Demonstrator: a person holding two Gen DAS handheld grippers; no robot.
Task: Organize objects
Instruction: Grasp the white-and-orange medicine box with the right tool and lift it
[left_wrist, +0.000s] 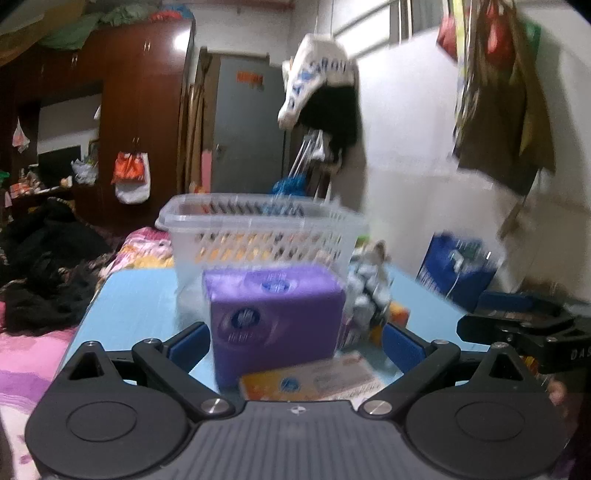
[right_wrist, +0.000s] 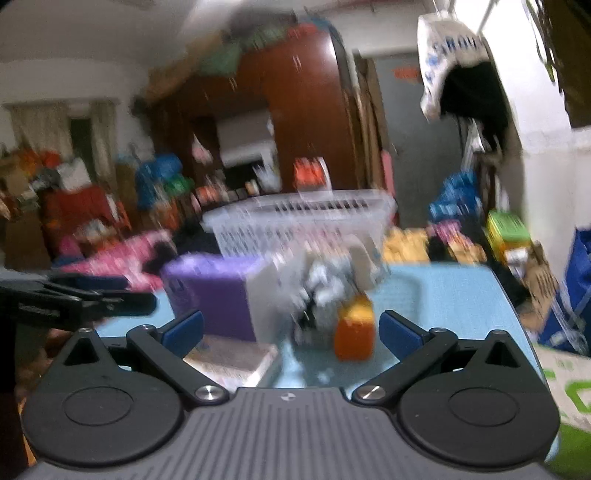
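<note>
The right wrist view is smeared by motion throughout, so the white basket (right_wrist: 303, 218) at the far edge of the blue table (right_wrist: 443, 295) shows only a streaked lattice, and the crumpled white-and-grey thing (right_wrist: 325, 291) in front of it cannot be identified. In the left wrist view the print on the purple pack (left_wrist: 275, 317) is too soft to read, and the flat orange-and-white pack (left_wrist: 314, 380) at the table's near edge is partly hidden behind the left gripper's (left_wrist: 293, 343) body. The small orange item (right_wrist: 354, 332) is perhaps a box, though its blurred edges leave that unsure.
</note>
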